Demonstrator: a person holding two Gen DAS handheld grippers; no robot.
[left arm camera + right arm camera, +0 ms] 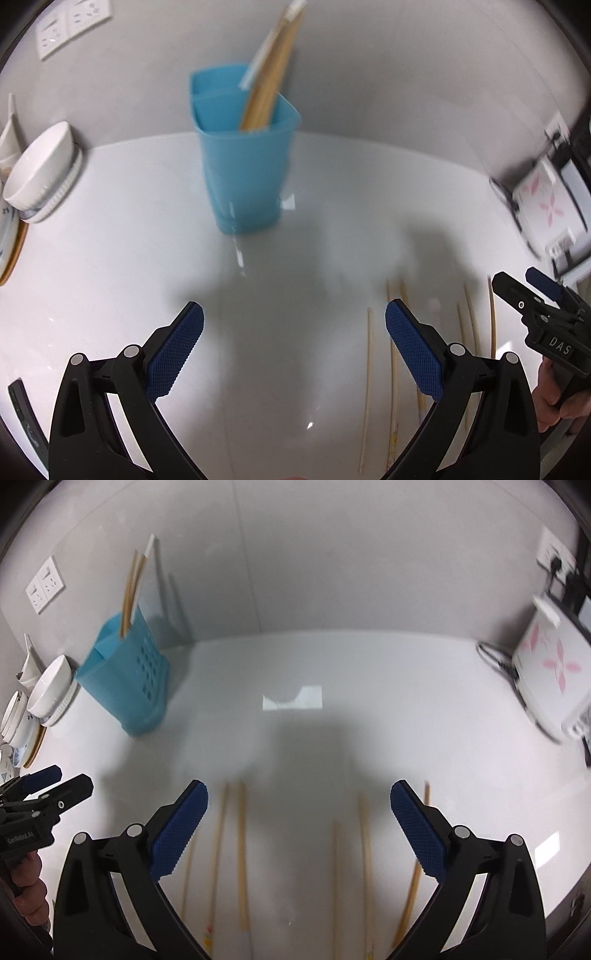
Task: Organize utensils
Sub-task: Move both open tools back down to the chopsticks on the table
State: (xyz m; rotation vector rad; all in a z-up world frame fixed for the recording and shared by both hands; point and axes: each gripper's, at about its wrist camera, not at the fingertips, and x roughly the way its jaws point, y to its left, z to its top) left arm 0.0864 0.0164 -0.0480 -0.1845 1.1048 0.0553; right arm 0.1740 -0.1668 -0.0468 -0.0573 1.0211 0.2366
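Wooden chopsticks (242, 853) lie loose on the white bench (295, 738) right under us: we count about six in the right wrist view, thin, pale and straight, running roughly parallel away from the camera. Motion blur keeps us from an exact count. Our right gripper (299, 827) hangs above them with its fingers (179, 834) spread wide and nothing gripped; four sticks show in the gap between the fingers, one by the left finger and one passing behind the right. The pads are dark blue with a fine knurled texture, set on black plastic arms.

Our left gripper (294, 349) has its fingers (177, 354) wide apart too, holding nothing, over bare glossy bench. From there the loose chopsticks lie off to the right, one just inside the right finger and the others beyond it.

Farther back stands one blue plastic utensil holder (243, 177), upright, rectangular with rounded corners, split into two compartments, with a grid of holes in one side. Several chopsticks (273, 85) lean in its right-hand compartment, tops tilted right.

At the far left edge sits a stack of white bowls (40, 173) on plates, against the grey wall with two white sockets (42, 589).
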